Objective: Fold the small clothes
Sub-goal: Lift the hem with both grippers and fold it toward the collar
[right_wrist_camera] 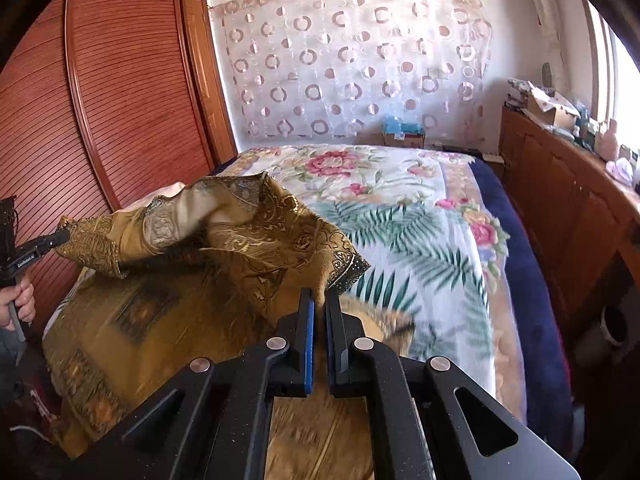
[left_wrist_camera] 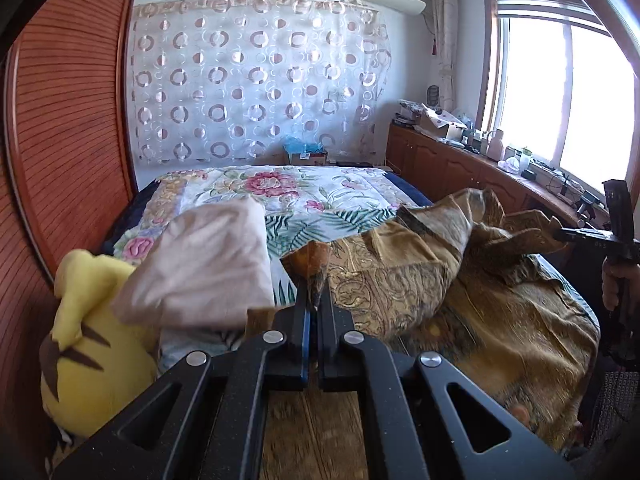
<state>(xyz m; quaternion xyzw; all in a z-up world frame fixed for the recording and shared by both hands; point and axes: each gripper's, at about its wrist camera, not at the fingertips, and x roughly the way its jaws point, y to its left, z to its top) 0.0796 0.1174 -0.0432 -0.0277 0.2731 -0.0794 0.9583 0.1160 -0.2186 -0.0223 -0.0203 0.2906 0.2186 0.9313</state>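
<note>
On my far left stands a reddish slatted wardrobe (left_wrist_camera: 68,120), and below it a yellow plush toy (left_wrist_camera: 92,344) leans at the bed's edge with a pale pink folded cloth (left_wrist_camera: 208,264) against it. My left gripper (left_wrist_camera: 314,300) is clamped tight on one corner of the gold patterned garment (left_wrist_camera: 420,280), a tip of cloth sticking up between the pads. The garment is lifted and stretched across the near end of the bed, above a brown-gold spread (left_wrist_camera: 520,360). My right gripper (right_wrist_camera: 320,304) is pinched shut on the opposite corner, near the trimmed hem. Behind, a floral bedspread (right_wrist_camera: 400,216) covers the bed. At the head of the bed sits a cardboard box (right_wrist_camera: 404,138) with something blue in it; I cannot tell what. A sheer curtain with ring patterns (left_wrist_camera: 256,80) hangs on the back wall. To the right runs a low wooden cabinet (left_wrist_camera: 452,168), cluttered on top, with an open cardboard box (right_wrist_camera: 552,110), below a bright window (left_wrist_camera: 560,96).
</note>
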